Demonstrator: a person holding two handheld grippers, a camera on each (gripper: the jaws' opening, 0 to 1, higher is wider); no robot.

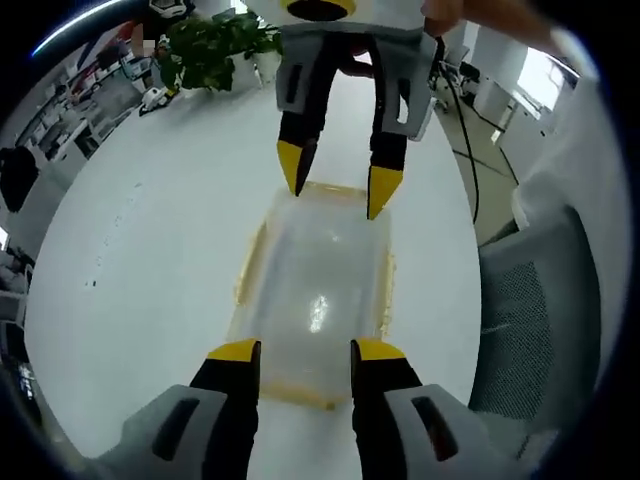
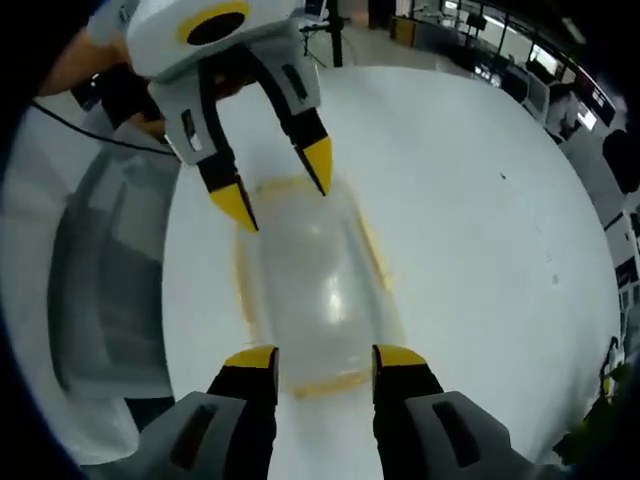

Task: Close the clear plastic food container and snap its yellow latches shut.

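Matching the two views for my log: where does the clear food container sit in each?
Left gripper view: container at centre, beyond the left hand-held gripper.
Right gripper view: container at centre, beyond the right hand-held gripper.
Shared landmark: the white table.

Both views are brightly and evenly lit from overhead, with soft, faint shadows on the white table (image 1: 150, 250). A white glare spot sits on the clear container lid (image 1: 318, 312), which looks hazy. Windows (image 1: 530, 80) at the far edge blow out to white. Fisheye distortion bends and smears the edges.
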